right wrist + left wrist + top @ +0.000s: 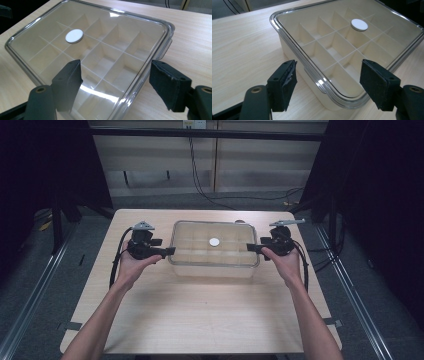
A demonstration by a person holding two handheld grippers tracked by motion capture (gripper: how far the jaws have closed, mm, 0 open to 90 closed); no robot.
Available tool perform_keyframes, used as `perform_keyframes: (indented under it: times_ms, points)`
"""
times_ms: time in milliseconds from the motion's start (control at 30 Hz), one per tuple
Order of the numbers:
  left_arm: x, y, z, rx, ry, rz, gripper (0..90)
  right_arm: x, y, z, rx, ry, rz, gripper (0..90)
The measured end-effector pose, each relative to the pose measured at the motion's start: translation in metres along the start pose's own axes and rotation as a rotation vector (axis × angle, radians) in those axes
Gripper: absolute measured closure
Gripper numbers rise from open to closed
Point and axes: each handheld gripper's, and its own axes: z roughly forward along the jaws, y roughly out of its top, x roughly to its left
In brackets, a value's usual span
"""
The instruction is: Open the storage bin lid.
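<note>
A cream compartment box (215,269) with a clear lid (195,237) stands at the middle of the wooden table (200,310). A white round knob (214,242) sits at the lid's centre. My left gripper (165,247) is at the box's left end and my right gripper (255,245) at its right end. In the left gripper view the open gripper (330,75) straddles a near corner of the box (289,53), with the knob (359,25) beyond. In the right gripper view the open gripper (117,73) frames the lid's rim (168,32), the knob (74,36) farther off. The compartments look empty.
Bare tabletop stretches in front of the box, between the person's forearms (107,315). Metal rails (35,290) run along the floor on both sides of the table. A black cable (200,185) hangs down the wall behind it.
</note>
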Motion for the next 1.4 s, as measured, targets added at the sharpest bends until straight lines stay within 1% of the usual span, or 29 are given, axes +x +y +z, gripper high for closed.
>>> perform_keyframes:
  times_ms: [67, 100, 133, 167, 200, 233, 333, 367, 400, 467, 500, 533, 633, 667, 700, 767, 800, 867, 900, 933, 1033, 1067, 1133, 1167, 1200, 1233, 1300, 1333, 1400]
  points:
    - [0.003, -0.002, 0.007, 0.016, -0.001, -0.014, 28.6, -0.002, -0.002, 0.006, 0.022, -0.011, 0.005, 19.3]
    - [0.004, -0.003, 0.010, 0.019, -0.002, -0.015, 28.0, -0.004, -0.004, 0.011, 0.045, -0.018, 0.006, 18.2]
    - [0.005, -0.004, 0.011, 0.021, -0.001, -0.020, 28.0, -0.004, -0.004, 0.011, 0.045, -0.018, 0.006, 18.2]
    - [0.005, -0.004, 0.013, 0.023, -0.003, -0.018, 26.0, -0.006, -0.005, 0.014, 0.052, -0.021, 0.007, 18.1]
    - [0.006, -0.004, 0.014, 0.036, -0.008, -0.012, 26.0, -0.006, -0.005, 0.014, 0.052, -0.021, 0.007, 18.1]
    - [0.006, -0.005, 0.016, 0.026, -0.012, -0.024, 26.0, -0.007, -0.006, 0.015, 0.054, -0.021, 0.007, 18.1]
    - [0.005, -0.006, 0.019, 0.036, -0.027, -0.014, 24.1, -0.007, -0.007, 0.020, 0.050, -0.009, 0.022, 18.0]
    - [0.004, -0.006, 0.021, 0.034, -0.029, -0.021, 23.8, -0.007, -0.008, 0.021, 0.056, -0.009, 0.020, 18.0]
    - [0.004, -0.007, 0.022, 0.044, -0.033, -0.012, 23.8, -0.007, -0.008, 0.022, 0.060, -0.007, 0.024, 18.0]
    - [0.004, -0.007, 0.024, 0.049, -0.039, -0.015, 24.2, -0.009, -0.011, 0.027, 0.075, 0.022, 0.045, 16.6]
    - [0.002, -0.007, 0.025, 0.052, -0.040, -0.018, 25.1, -0.008, -0.013, 0.029, 0.082, 0.018, 0.052, 16.1]
    - [0.002, -0.007, 0.026, 0.055, -0.041, -0.007, 25.1, -0.008, -0.013, 0.029, 0.082, 0.018, 0.052, 16.1]
    - [0.001, -0.008, 0.030, 0.059, -0.048, -0.009, 25.2, -0.008, -0.014, 0.031, 0.087, 0.013, 0.057, 15.2]
    - [0.001, -0.008, 0.031, 0.059, -0.049, -0.009, 25.2, -0.009, -0.014, 0.033, 0.089, 0.019, 0.059, 14.9]
    - [0.001, -0.008, 0.034, 0.052, -0.051, -0.012, 23.2, -0.008, -0.015, 0.036, 0.094, 0.030, 0.068, 13.2]
    - [0.001, -0.007, 0.034, 0.052, -0.045, -0.010, 22.9, -0.007, -0.016, 0.038, 0.088, 0.030, 0.072, 11.1]
    - [0.001, -0.006, 0.037, 0.046, -0.042, -0.014, 22.7, -0.005, -0.017, 0.039, 0.080, 0.020, 0.069, 10.0]
    - [0.002, -0.005, 0.037, 0.061, -0.044, -0.010, 21.1, -0.004, -0.017, 0.040, 0.078, 0.013, 0.070, 9.7]
    - [0.003, -0.005, 0.038, 0.059, -0.048, -0.012, 21.0, -0.004, -0.017, 0.040, 0.083, 0.011, 0.069, 9.6]
    - [0.003, -0.005, 0.039, 0.054, -0.048, -0.023, 20.8, -0.004, -0.016, 0.040, 0.083, 0.012, 0.069, 9.7]
    - [0.005, -0.004, 0.039, 0.056, -0.040, -0.023, 20.0, -0.005, -0.016, 0.041, 0.081, 0.011, 0.066, 9.6]
    - [0.005, -0.004, 0.039, 0.062, -0.045, -0.024, 18.7, -0.004, -0.015, 0.041, 0.083, 0.006, 0.068, 9.3]
    - [0.006, -0.004, 0.041, 0.056, -0.041, -0.040, 17.6, -0.005, -0.015, 0.042, 0.080, 0.007, 0.069, 9.3]
    - [0.007, -0.004, 0.041, 0.065, -0.044, -0.035, 16.9, -0.005, -0.015, 0.042, 0.077, 0.006, 0.070, 9.3]
    - [0.007, -0.003, 0.042, 0.068, -0.040, -0.043, 16.0, -0.005, -0.015, 0.042, 0.074, 0.004, 0.071, 9.3]
    - [0.008, -0.002, 0.042, 0.075, -0.045, -0.042, 15.3, -0.005, -0.015, 0.043, 0.073, 0.002, 0.073, 9.3]
    - [0.008, -0.001, 0.043, 0.071, -0.043, -0.045, 15.5, -0.005, -0.015, 0.044, 0.069, -0.002, 0.076, 9.2]
    - [0.009, -0.001, 0.043, 0.075, -0.044, -0.041, 15.5, -0.005, -0.015, 0.044, 0.069, -0.002, 0.076, 9.2]
    - [0.011, 0.000, 0.044, 0.082, -0.048, -0.047, 15.2, -0.006, -0.015, 0.044, 0.064, 0.000, 0.076, 9.1]
